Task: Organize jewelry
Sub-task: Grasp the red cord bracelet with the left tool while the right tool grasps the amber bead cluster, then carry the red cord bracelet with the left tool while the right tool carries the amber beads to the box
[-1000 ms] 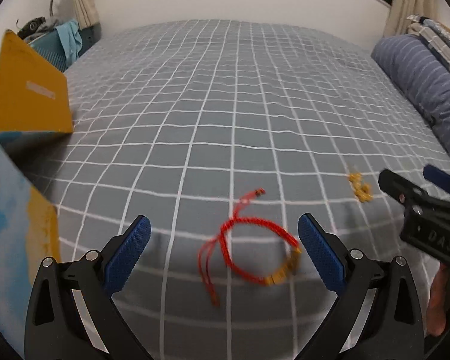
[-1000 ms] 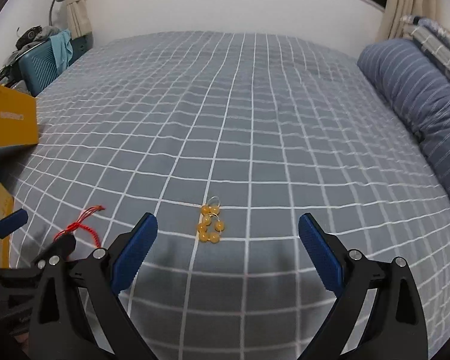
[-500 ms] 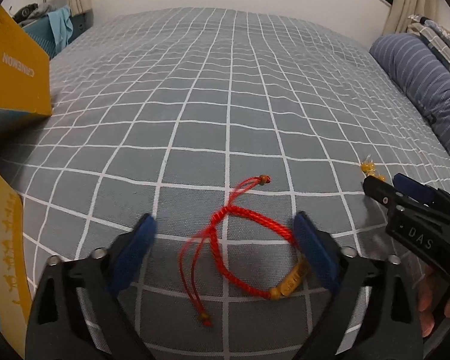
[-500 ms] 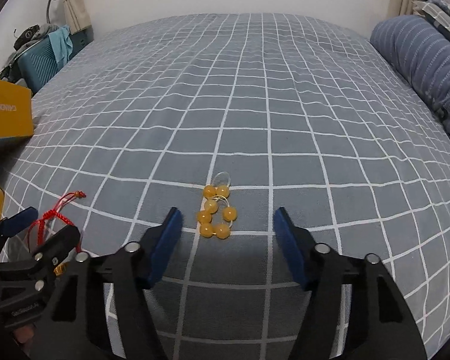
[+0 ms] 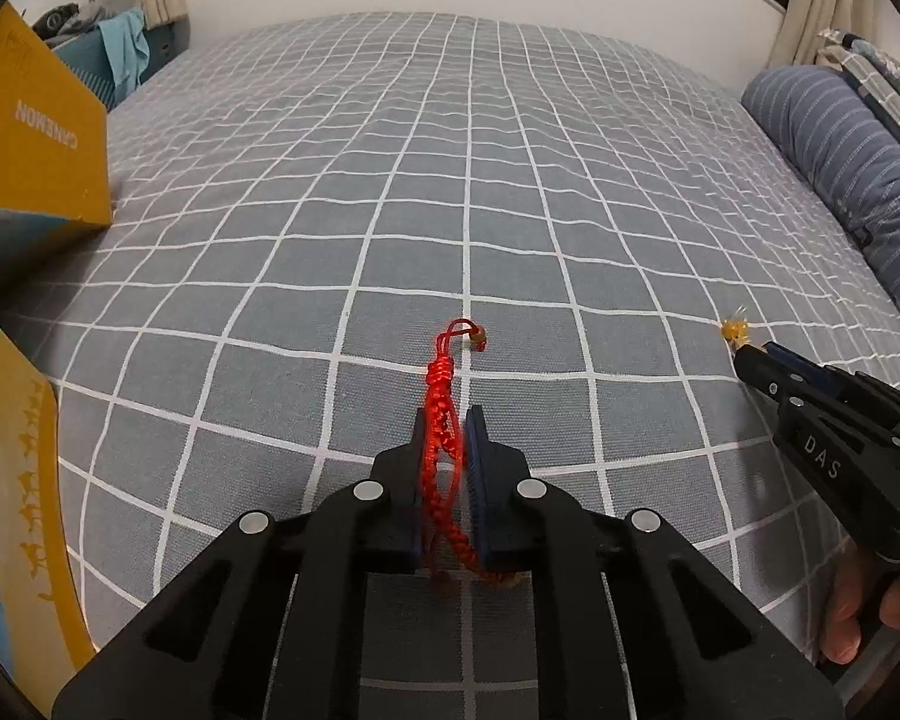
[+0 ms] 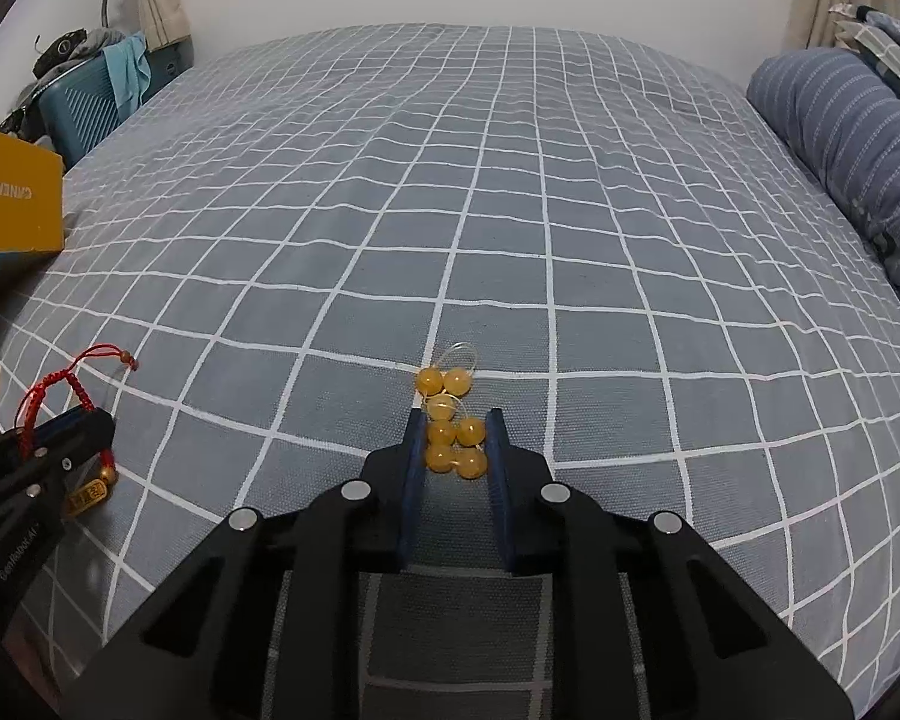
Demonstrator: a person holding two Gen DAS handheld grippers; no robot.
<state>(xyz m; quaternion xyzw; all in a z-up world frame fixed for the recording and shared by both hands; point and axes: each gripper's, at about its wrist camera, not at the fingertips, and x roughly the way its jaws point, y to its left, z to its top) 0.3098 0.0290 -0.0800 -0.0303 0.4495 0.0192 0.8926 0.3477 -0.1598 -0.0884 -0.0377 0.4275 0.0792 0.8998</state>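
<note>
A red braided cord bracelet (image 5: 441,414) with a gold charm lies on the grey checked bedspread (image 5: 450,180). My left gripper (image 5: 445,426) is shut on it, the cords pinched between the blue pads. It also shows in the right wrist view (image 6: 60,387), with the gold charm (image 6: 90,492) under the left gripper (image 6: 69,423). A bracelet of yellow-amber beads (image 6: 450,420) lies on the bedspread. My right gripper (image 6: 450,426) is shut on its lower beads. The right gripper (image 5: 762,357) shows at the right of the left wrist view, with one bead (image 5: 732,330) visible.
A yellow cardboard box (image 5: 36,138) stands at the left, also in the right wrist view (image 6: 12,204). A blue and yellow box (image 5: 12,480) is close at the left edge. A striped blue pillow (image 6: 852,150) lies at the right. A teal suitcase (image 6: 84,102) stands beyond the bed.
Both grippers moved down and forward and closed: the left on the red cord bracelet, squeezing its loop narrow, the right on the amber beads.
</note>
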